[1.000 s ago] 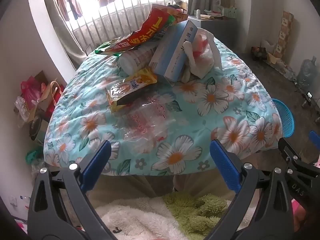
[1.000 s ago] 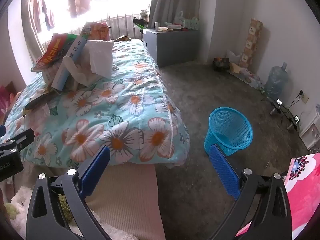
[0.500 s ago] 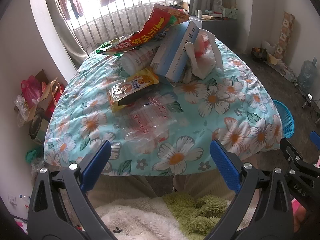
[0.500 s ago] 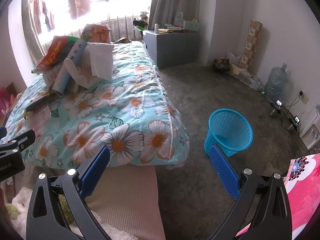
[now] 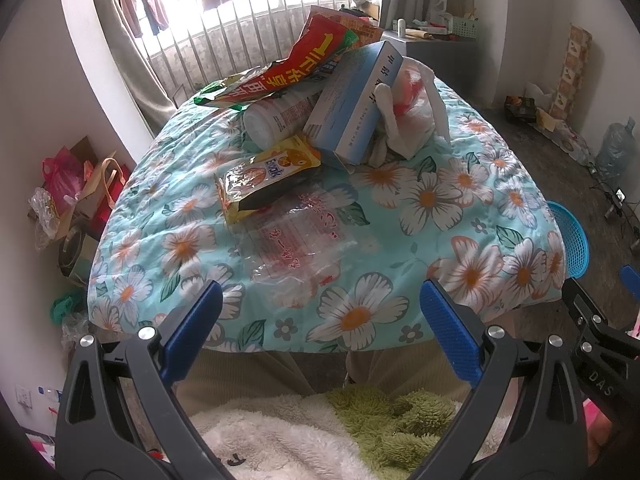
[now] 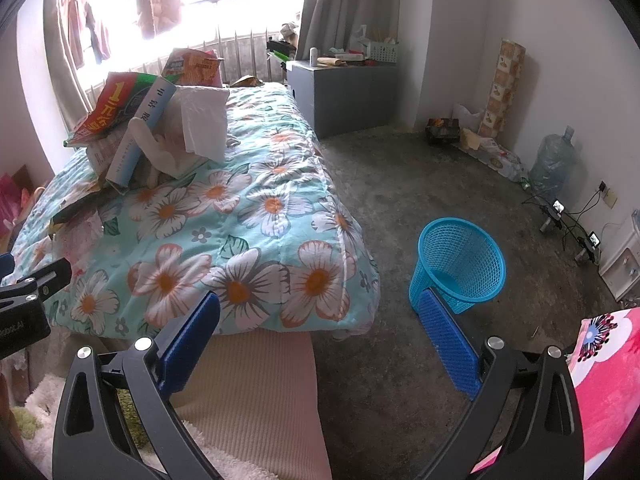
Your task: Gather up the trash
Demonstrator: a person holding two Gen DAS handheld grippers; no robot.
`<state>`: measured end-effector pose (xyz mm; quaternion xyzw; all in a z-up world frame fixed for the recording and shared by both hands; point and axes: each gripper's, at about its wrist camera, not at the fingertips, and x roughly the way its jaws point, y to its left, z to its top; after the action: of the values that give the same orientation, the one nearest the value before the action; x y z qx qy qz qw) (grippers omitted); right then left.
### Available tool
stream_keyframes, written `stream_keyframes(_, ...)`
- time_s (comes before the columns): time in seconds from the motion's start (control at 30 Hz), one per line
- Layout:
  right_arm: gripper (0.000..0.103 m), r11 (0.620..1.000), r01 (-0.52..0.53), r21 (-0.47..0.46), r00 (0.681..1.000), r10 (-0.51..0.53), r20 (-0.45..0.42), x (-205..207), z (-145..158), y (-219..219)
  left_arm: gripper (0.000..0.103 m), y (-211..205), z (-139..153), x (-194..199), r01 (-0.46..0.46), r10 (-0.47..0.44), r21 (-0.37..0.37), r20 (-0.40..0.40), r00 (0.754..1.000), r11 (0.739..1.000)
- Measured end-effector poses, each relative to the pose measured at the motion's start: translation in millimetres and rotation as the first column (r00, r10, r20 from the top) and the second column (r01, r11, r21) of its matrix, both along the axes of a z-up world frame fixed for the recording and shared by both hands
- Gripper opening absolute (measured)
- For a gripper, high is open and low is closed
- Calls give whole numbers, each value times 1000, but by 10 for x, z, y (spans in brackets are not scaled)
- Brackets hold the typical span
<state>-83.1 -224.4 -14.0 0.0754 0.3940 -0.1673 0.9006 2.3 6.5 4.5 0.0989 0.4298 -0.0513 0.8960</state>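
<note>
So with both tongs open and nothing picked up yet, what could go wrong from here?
Three risks, as I judge them:
1. The clear wrapper lies flat on the soft quilt; the left tongs may pinch fabric along with it.
2. The red bag and blue box lean on the bottle; pulling one could topple the pile.
3. The blue bin stands on the floor beside the table, so light trash may miss it.

The left gripper (image 5: 320,320) hangs wide open and empty above the near edge of a floral quilt (image 5: 440,208). On the quilt lies a clear plastic wrapper (image 5: 296,240), with a yellow snack packet (image 5: 264,176) just behind it. Farther back a white bottle (image 5: 276,120), a pale blue box (image 5: 356,100), a red snack bag (image 5: 296,68) and a white plastic bag (image 5: 416,112) are piled together. A blue mesh basket (image 5: 572,240) shows past the quilt's right edge.
</note>
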Motion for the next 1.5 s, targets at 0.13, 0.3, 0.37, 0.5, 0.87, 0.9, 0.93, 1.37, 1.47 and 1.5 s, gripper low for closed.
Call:
stream_keyframes(0.13, 97, 1000, -1, 0, 1000, 1, 1, -1, -9, 2, 95, 2, -1, 1, -1, 1, 0, -1, 1000, 1000)
stream_keyframes(0.3, 97, 1000, -1, -1, 1000, 1, -2, -7, 4, -9, 95, 1, -3, 2, 1, -1, 0, -2, 1000, 1000)
stream_keyframes(0.37, 97, 1000, -1, -2, 1000, 1, -1, -4, 9, -11, 95, 2, -11, 4, 1, -1, 0, -3, 1000, 1000)
stream_keyframes(0.5, 97, 1000, 0, 0, 1000, 0, -3, 3, 20, -10, 95, 10, -28, 4, 1, -1, 3, -2, 1000, 1000)
stream_keyframes(0.87, 97, 1000, 1, 1, 1000, -1, -5, -20, 17, -25, 95, 6, -59, -6, 0, 0, 4, -7, 1000, 1000)
stream_keyframes(0.9, 97, 1000, 1, 1, 1000, -1, -5, -19, 14, -24, 95, 6, -59, -6, 0, 0, 4, -7, 1000, 1000)
stream_keyframes(0.93, 97, 1000, 1, 0, 1000, -1, -4, -15, 8, -21, 95, 7, -61, -7, -1, 1, 4, -7, 1000, 1000)
stream_keyframes(1.37, 97, 1000, 21, -1, 999, -21, -31, 78, -71, -50, 95, 74, -123, 85, -3, 2, -21, -40, 999, 1000)
stream_keyframes(1.47, 97, 1000, 9, -29, 1000, -10, -28, 183, -37, 11, 95, 167, -146, 147, 0, -4, -70, -57, 998, 998)
stream_keyframes(1.5, 97, 999, 7, -42, 1000, -8, -18, 213, -12, 47, 95, 200, -148, 165, 1, -6, -89, -59, 998, 996)
